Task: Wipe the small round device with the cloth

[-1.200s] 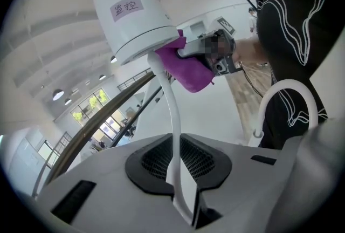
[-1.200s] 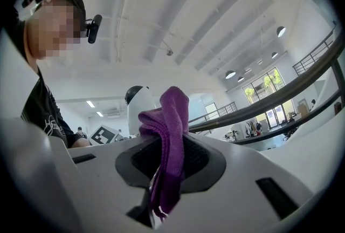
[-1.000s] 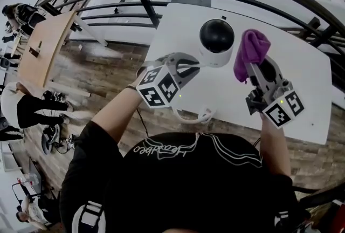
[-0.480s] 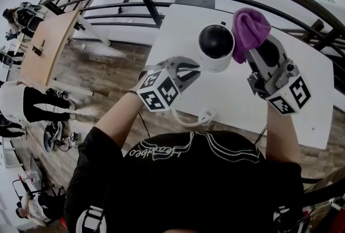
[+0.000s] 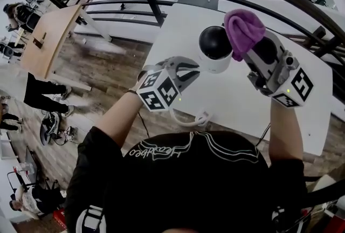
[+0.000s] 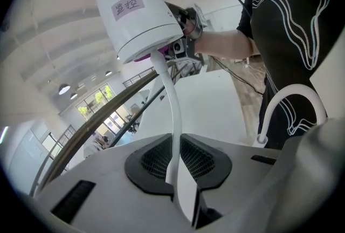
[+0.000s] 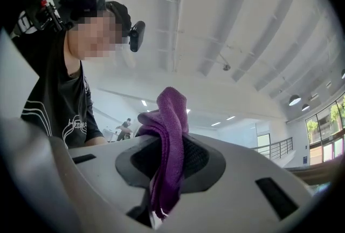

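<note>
The left gripper [image 6: 175, 162] is clamping the white cable [image 6: 171, 113] of a small dome camera [image 5: 215, 48] labelled "监控" [image 6: 128, 6], white-bodied and black-domed, over the white counter [image 5: 226, 97]. The right gripper [image 7: 170, 159], clamped on a purple cloth [image 5: 243, 29], is holding it against the dome.

Bright even daylight, ceiling lights and windows, strong fisheye curvature, dark vignetted corners, soft shadows

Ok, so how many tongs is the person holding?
2. The left tongs, on the left, are shut on the white cable under the small round device. The right tongs, on the right, pinch the purple cloth at the device's dark dome. None seem hidden.
</note>
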Demonstrator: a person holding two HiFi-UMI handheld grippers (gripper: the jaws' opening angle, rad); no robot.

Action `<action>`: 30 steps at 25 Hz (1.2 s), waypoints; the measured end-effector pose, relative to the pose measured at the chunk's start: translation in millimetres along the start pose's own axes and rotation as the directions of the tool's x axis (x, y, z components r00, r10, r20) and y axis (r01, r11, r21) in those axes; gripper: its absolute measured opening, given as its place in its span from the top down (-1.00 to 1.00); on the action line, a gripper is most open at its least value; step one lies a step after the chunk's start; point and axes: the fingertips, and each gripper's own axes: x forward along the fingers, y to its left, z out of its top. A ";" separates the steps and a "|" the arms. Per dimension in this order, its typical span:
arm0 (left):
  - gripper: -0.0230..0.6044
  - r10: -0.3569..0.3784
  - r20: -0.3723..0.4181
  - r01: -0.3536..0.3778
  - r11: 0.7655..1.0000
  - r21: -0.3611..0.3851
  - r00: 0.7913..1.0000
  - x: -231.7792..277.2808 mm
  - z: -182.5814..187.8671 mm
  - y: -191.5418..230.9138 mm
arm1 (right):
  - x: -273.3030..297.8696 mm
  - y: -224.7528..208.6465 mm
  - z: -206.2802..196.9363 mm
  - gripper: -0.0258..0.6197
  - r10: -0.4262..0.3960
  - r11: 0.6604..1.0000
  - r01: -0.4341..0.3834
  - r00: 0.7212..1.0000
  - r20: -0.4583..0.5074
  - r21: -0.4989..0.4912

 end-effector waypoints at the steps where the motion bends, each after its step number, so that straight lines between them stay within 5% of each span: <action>1: 0.77 0.003 -0.001 -0.003 1.000 -0.004 1.000 0.7 -0.3 1.1 | 0.8 -0.8 -0.6 0.72 0.009 1.000 -0.009 1.000 0.003 0.008; 18: 0.76 0.010 -0.014 -0.011 0.999 -0.044 1.000 2.6 -3.0 9.4 | -15.4 18.0 -18.9 0.72 -0.007 1.000 0.007 1.000 -0.016 0.007; 30: 0.76 -0.010 0.010 0.011 0.999 -0.037 1.000 3.4 -7.0 7.8 | -34.7 56.9 -66.0 0.71 -0.065 0.995 0.050 0.982 -0.175 -0.086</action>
